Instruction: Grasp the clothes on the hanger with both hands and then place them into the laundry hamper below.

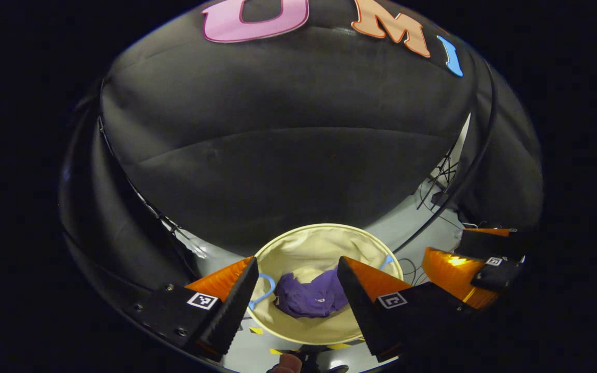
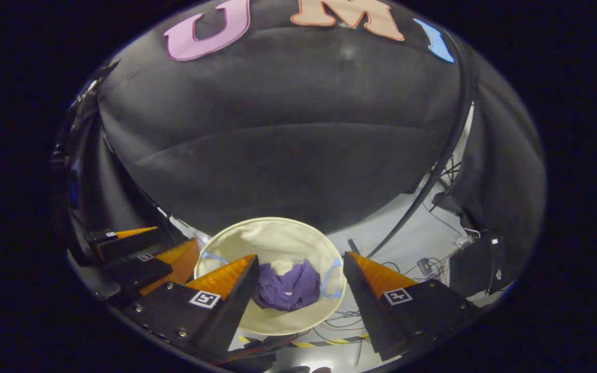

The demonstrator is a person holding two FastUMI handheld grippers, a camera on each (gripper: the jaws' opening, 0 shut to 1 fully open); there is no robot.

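A crumpled purple garment (image 1: 311, 298) lies in the bottom of a round cream laundry hamper (image 1: 303, 243) with light blue handles. Over the hamper my left gripper (image 1: 298, 300) stands open, its orange-and-black fingers apart and nothing between them. The right gripper view has the same purple garment (image 2: 285, 290) inside the hamper (image 2: 272, 235), below my open right gripper (image 2: 298, 295). The other gripper appears at the right edge of the left gripper view as the right gripper (image 1: 467, 272), and at the left edge of the right gripper view as the left gripper (image 2: 143, 259).
Black cloth walls the booth behind the hamper. On the pale floor to the right lie loose cables (image 2: 428, 267) and a black curved pole (image 2: 433, 176). Yellow-and-black tape (image 2: 324, 342) marks the floor in front of the hamper.
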